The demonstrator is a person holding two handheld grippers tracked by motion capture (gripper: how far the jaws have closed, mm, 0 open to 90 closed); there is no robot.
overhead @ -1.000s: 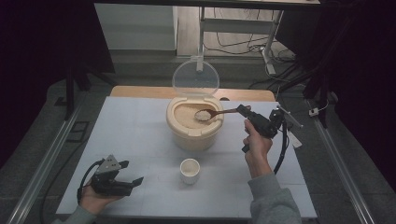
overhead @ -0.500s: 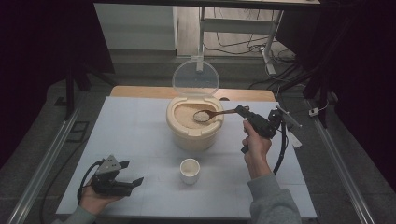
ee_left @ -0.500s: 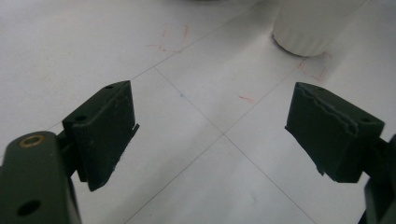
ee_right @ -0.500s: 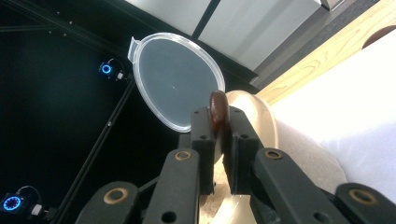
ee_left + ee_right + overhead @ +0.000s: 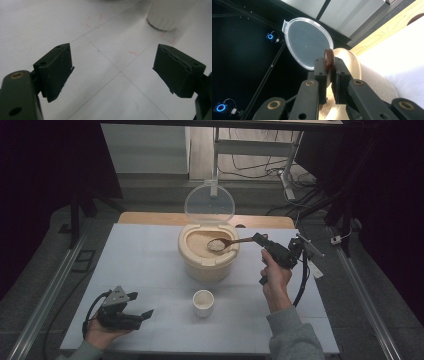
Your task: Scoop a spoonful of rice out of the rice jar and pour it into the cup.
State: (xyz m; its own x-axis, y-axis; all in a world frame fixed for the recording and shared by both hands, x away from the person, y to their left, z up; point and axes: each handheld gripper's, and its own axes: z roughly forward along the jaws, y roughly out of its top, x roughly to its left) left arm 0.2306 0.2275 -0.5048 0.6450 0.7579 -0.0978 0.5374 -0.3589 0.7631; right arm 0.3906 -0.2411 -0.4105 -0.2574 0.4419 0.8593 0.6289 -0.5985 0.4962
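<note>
A beige rice bucket [image 5: 207, 260] stands mid-table, full of rice, its clear lid [image 5: 209, 203] hinged up behind it. My right gripper [image 5: 259, 239] is shut on the handle of a brown wooden spoon [image 5: 231, 242], whose bowl carries a heap of rice just above the bucket's rice. In the right gripper view the spoon handle [image 5: 328, 60] is pinched between the two jaws, with the lid [image 5: 307, 46] beyond. A small white cup [image 5: 203, 302] stands in front of the bucket. My left gripper [image 5: 141, 306] rests on the table at the front left, open and holding nothing; the cup's base [image 5: 167, 15] lies beyond its jaws.
The white table top [image 5: 140, 265] has a wooden strip [image 5: 150, 218] along its far edge. Metal rails run along both sides of the table. Cables and a stand leg [image 5: 287, 175] lie on the floor behind. A black cable trails from each gripper.
The spoon bowl with its rice has lifted slightly above the rice in the bucket. The left gripper has not moved.
</note>
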